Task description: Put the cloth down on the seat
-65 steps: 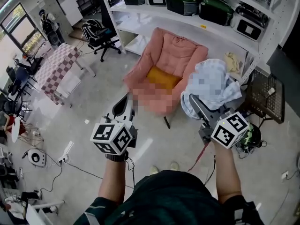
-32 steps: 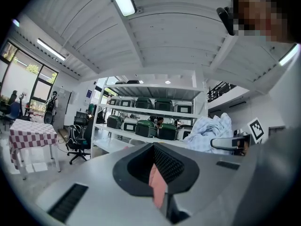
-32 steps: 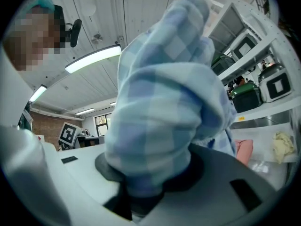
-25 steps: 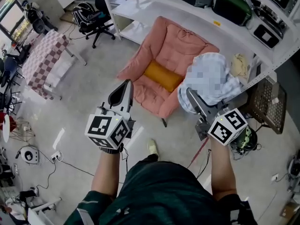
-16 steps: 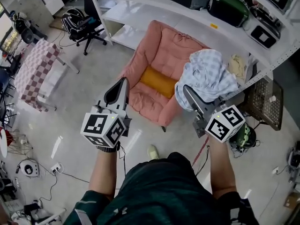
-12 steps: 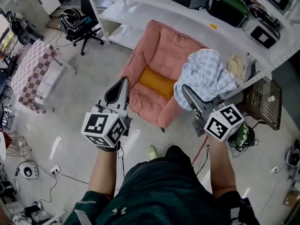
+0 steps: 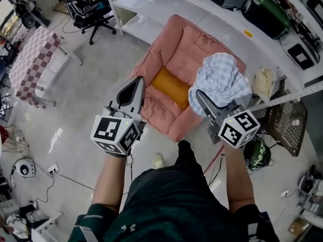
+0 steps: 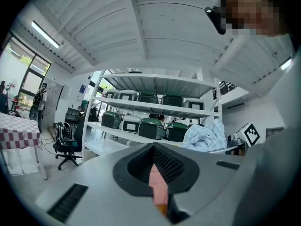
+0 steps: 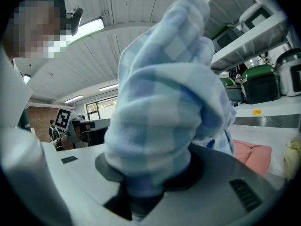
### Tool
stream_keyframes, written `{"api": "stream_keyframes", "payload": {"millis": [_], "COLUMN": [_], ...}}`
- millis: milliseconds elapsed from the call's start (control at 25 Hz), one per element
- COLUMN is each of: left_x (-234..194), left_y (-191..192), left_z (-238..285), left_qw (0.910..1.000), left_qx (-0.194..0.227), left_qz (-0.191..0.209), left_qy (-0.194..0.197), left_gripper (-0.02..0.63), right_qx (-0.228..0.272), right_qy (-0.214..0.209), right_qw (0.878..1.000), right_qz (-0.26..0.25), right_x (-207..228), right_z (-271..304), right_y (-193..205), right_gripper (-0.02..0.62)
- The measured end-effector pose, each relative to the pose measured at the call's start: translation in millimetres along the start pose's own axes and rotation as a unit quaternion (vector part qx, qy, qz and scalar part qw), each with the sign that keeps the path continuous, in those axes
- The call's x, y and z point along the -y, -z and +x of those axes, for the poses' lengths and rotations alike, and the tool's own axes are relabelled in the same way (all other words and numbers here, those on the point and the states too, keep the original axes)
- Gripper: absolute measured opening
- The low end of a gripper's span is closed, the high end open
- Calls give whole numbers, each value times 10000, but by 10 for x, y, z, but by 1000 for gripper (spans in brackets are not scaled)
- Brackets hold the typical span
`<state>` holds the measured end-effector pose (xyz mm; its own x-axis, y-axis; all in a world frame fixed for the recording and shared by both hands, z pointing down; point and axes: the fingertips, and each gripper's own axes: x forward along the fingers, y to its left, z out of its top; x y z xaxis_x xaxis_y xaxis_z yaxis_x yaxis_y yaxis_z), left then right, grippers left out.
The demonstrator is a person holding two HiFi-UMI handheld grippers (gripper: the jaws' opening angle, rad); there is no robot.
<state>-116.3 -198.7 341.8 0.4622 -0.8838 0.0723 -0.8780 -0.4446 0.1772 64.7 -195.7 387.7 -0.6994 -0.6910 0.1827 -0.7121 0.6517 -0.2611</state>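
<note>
A pink armchair [image 7: 198,43] with an orange cushion [image 7: 171,86] on its seat stands on the floor in front of me. My right gripper [image 7: 198,96] is shut on a light blue checked cloth [image 7: 222,77], which bunches up above the chair's right side. In the right gripper view the cloth [image 9: 160,112] fills the middle and hides the fingertips of the right gripper [image 9: 150,173]. My left gripper [image 7: 137,82] is shut and holds nothing; it points at the chair's left front. The left gripper view shows a pink strip past the left gripper [image 8: 153,147] and the cloth [image 8: 204,135] off to the right.
White shelving [image 7: 166,9] with green and black cases [image 7: 267,15] runs behind the chair. A cream rag [image 7: 263,79] and a wire basket [image 7: 283,119] sit at the right. An office chair [image 7: 91,10] and a checked table [image 7: 28,59] are at the left. Cables lie on the floor.
The person has stepped closer to the armchair, and both grippers have moved forward with them. The cloth stays in my right gripper and now sits over the chair's right side.
</note>
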Motion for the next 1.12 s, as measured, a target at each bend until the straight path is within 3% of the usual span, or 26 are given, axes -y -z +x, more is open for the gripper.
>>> {"api": "stream_keyframes", "payload": {"millis": [520, 1120], "left_x": [-641, -1110], "left_y": [537, 1816], "left_z": [1053, 2104], "left_qw": [9970, 9918], "left_qx": [-196, -708], "left_qz": [-134, -434], "left_qy": [-738, -967], "left_gripper": [3, 3], "right_qx": [-1059, -2334], "right_qy": [-532, -609], "right_qw": [9929, 9704], "right_qz": [-22, -97], "right_x": [1122, 2296], "right_z": [1277, 2303], "right_y": [601, 2139], "right_gripper": [164, 166]}}
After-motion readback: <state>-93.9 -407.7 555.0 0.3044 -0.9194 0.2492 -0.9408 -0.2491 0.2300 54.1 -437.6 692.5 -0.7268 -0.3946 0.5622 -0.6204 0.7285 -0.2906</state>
